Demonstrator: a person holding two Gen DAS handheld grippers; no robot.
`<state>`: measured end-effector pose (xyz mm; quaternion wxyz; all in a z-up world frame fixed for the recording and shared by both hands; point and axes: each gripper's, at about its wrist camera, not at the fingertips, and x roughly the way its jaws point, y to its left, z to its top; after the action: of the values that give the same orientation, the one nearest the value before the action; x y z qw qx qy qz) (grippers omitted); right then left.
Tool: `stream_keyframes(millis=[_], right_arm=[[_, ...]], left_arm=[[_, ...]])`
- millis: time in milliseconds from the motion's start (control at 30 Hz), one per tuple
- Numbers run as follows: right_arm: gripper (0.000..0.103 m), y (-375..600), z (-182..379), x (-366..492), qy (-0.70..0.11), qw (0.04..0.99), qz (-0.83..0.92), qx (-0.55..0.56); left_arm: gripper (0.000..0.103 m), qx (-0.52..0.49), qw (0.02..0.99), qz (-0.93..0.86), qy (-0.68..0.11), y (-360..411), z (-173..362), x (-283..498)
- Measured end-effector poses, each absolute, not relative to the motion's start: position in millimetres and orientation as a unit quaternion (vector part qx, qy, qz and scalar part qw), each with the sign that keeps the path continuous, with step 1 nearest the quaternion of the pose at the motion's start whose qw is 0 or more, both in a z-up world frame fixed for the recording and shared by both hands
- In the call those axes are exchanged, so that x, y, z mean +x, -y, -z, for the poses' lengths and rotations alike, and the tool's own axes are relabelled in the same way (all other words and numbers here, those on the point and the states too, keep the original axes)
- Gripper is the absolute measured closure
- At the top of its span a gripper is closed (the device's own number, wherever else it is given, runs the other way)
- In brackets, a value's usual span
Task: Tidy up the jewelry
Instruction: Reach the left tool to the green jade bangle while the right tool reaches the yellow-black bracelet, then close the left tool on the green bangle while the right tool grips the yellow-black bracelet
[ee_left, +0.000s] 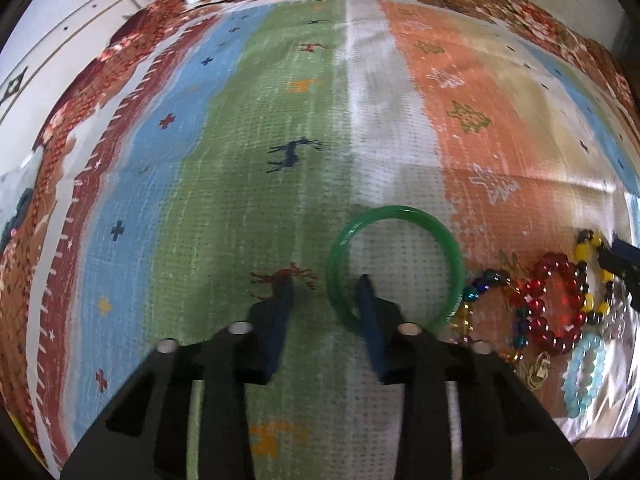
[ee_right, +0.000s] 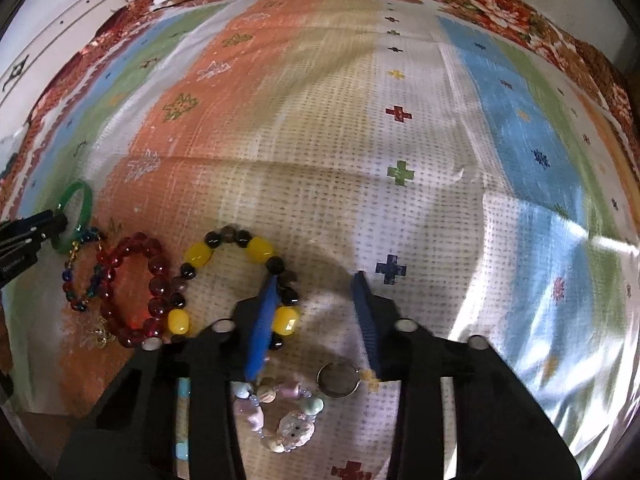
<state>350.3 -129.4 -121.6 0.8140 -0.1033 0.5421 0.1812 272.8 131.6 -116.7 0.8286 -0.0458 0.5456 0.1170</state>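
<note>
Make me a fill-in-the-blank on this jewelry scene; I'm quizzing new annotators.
1. The left gripper has one finger inside the ____ bangle.
2. The right gripper is ____, holding nothing.
3. The red bead bracelet lies between the multicolored one and the black-and-____ one.

Answers: green; open; yellow

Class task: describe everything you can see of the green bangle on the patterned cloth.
The green bangle is one smooth, glossy, translucent ring, like jade or glass, unbeaded. It lies flat on the cloth, left of the beaded bracelets, by the multicoloured one. The left gripper is open astride its near-left rim, one finger inside the ring, one outside.
</note>
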Motion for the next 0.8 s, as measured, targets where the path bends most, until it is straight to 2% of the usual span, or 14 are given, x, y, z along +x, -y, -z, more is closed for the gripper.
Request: stream_keyframes(millis=[33,67,433,800], right_arm=[[0.082,129,122,350,-0.543,0.814,-0.182,-0.103],[0.092,129,123,350,-0.544,0.812,-0.184,-0.102],[0.093,122,101,336,-0.512,0.827,-0.202,-0.115],[0.093,125,73,319,-0.483,0.84,-0.236,-0.08]], left_arm=[[0.091,-0.046,0.828,-0.115,-0.547,-131,117,273],[0.094,-0.045,0.828,-0.118,-0.546,-131,117,273],[0.096,-0.077,0.836,-0.119,-0.53,-136,106,266],[0.095,-0.087,0.861,-0.122,-0.486,-126,75,250]])
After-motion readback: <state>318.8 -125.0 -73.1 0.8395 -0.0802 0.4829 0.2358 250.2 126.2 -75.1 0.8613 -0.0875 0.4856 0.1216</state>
